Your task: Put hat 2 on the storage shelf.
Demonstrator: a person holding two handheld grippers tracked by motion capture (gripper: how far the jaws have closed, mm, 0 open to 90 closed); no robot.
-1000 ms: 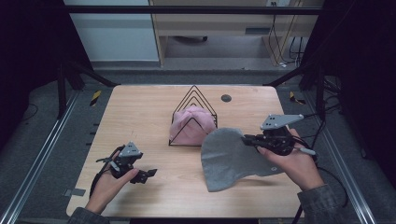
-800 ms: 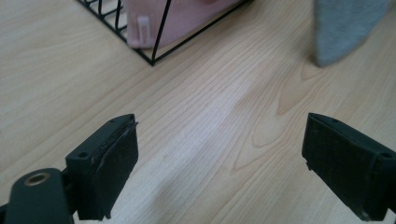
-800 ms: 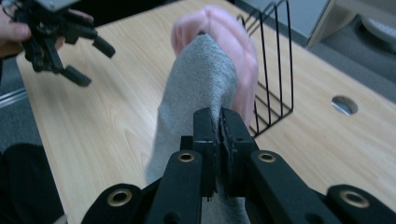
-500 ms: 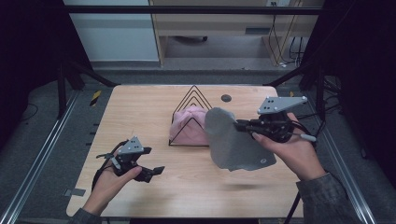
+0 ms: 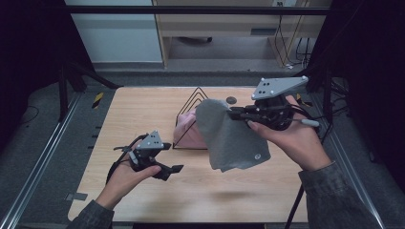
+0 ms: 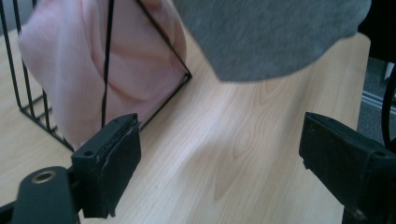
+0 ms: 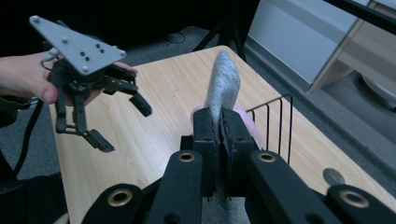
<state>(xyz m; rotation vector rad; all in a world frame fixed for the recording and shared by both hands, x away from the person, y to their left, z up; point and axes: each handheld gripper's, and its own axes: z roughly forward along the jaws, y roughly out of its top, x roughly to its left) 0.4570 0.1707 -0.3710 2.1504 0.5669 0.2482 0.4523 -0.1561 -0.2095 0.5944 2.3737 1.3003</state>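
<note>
A grey cloth (image 5: pixel 230 134) hangs clear of the table, pinched at its upper edge by my right gripper (image 5: pixel 237 113), which is shut on it; the grey cloth (image 7: pixel 222 86) rises from between the closed jaws in the right gripper view. Behind it stands a black wire rack (image 5: pixel 191 102) with a pink cloth (image 5: pixel 187 131) lying in it. The pink cloth (image 6: pixel 70 70) and rack wires (image 6: pixel 108 56) sit just ahead of my left gripper (image 5: pixel 174 161). That left gripper (image 7: pixel 122 120) stands open, low over the table, with nothing between its jaws.
A small dark round object (image 5: pixel 231 100) lies near the far edge of the wooden table (image 5: pixel 143 105). Metal rails (image 5: pixel 38 157) run along both sides. A cabinet and cables stand beyond the far edge.
My right gripper has lifted the grey cloth off the table and carried it up and toward the rack. The left gripper has shifted right, closer to the rack.
</note>
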